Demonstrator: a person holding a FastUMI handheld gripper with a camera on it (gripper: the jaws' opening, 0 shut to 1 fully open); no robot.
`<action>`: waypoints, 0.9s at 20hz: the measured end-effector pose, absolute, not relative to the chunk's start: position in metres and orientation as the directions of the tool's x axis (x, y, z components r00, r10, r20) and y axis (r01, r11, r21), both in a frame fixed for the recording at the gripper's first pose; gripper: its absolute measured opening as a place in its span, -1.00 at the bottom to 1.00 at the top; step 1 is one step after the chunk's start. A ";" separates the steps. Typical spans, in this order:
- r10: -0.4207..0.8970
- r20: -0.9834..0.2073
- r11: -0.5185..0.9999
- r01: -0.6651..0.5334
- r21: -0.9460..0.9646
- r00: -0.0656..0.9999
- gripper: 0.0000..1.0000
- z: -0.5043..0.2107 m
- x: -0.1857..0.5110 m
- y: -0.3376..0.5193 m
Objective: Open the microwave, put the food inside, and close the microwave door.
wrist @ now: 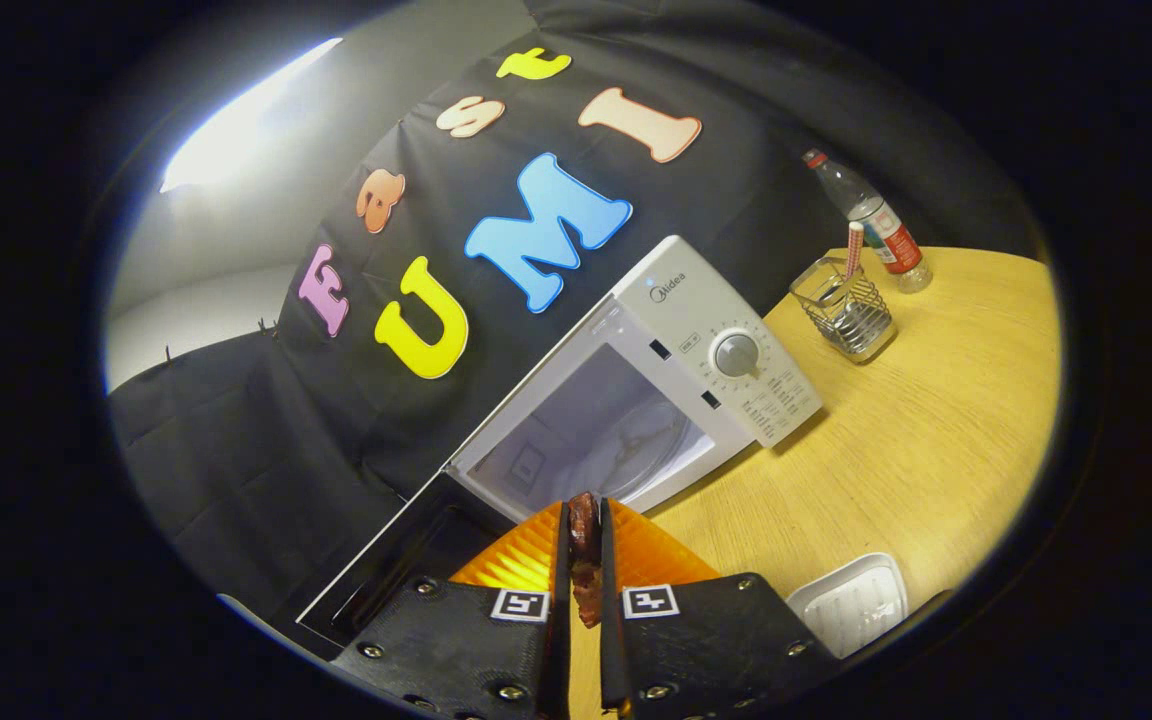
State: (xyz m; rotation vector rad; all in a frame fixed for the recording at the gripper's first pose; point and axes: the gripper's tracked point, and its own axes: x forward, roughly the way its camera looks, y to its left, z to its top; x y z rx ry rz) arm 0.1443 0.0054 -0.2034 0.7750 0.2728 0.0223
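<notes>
A dark, thin piece of food [584,560], likely light and soft, sat pinched between the fingers of the gripper [584,530], just before the microwave [636,380], whose door [386,570] hung open; a white tray [851,603] lay nearby.

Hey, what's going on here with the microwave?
A person is working a hand-held gripper, its fingers shut on a dark piece of food. Just ahead, the microwave stands on the wooden table with its door swung open and the turntable visible inside. The food is not yet in. A white tray lies beside the gripper; a wire holder and a bottle stand beyond the microwave.
</notes>
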 end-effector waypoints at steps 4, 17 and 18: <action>0.089 -0.226 0.700 0.100 0.707 0.970 -0.75 -0.214 0.179 0.020; 0.035 -0.262 0.554 0.200 0.808 0.964 -0.76 -0.245 0.330 0.059; 0.022 -0.265 0.556 0.209 0.805 0.964 -0.76 -0.250 0.340 0.057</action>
